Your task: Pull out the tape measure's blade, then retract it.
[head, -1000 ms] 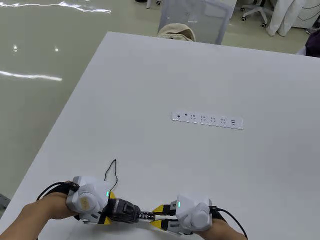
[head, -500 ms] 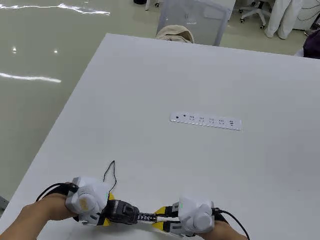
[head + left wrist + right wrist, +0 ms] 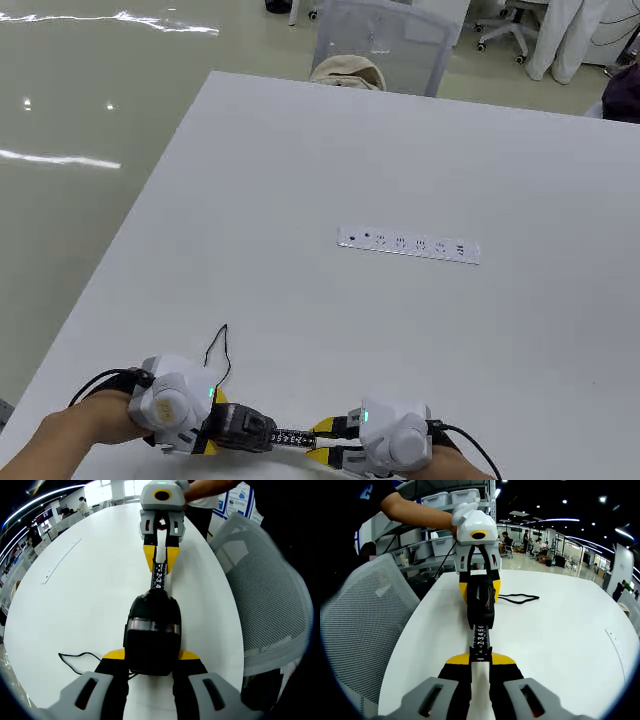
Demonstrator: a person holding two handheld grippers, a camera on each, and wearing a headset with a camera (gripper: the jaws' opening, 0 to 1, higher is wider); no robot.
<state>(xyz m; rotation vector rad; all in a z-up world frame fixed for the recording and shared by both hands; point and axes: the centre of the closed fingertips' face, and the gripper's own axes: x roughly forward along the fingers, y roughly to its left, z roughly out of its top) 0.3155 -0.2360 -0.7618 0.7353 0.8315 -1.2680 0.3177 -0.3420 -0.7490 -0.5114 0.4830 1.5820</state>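
At the left, near the front edge of the table (image 3: 300,170), the left tool (image 3: 222,425) was closed on the tape measure (image 3: 243,427). Its two yellow-tipped jaws pressed the black case from both sides. In the left gripper view the case sat straight between the jaws and pointed away from the camera. A thin black cord (image 3: 218,350) lay loose on the table just behind this tool, apart from the case.

From the mouth of the case a short piece of the blade (image 3: 292,437) ran to the right, low over the table. A few printed numbers could be read on it in both gripper views. The right tool (image 3: 330,440) was clamped on the far end of the blade, its jaws closed flat around it, and it faced the left tool directly. The two tools were near each other. Further back and to the right, a white power strip (image 3: 408,244) lay well apart from all of this.

I judged that the pulling-out step was in hand and only at its beginning, because so little of the blade was out; one moment alone could not exclude the end of a retraction. The next move would call for the right tool to draw away to the right along the line of the blade, while the left tool held the case firm and level. The grip on the blade end should not loosen, otherwise the blade could snap back
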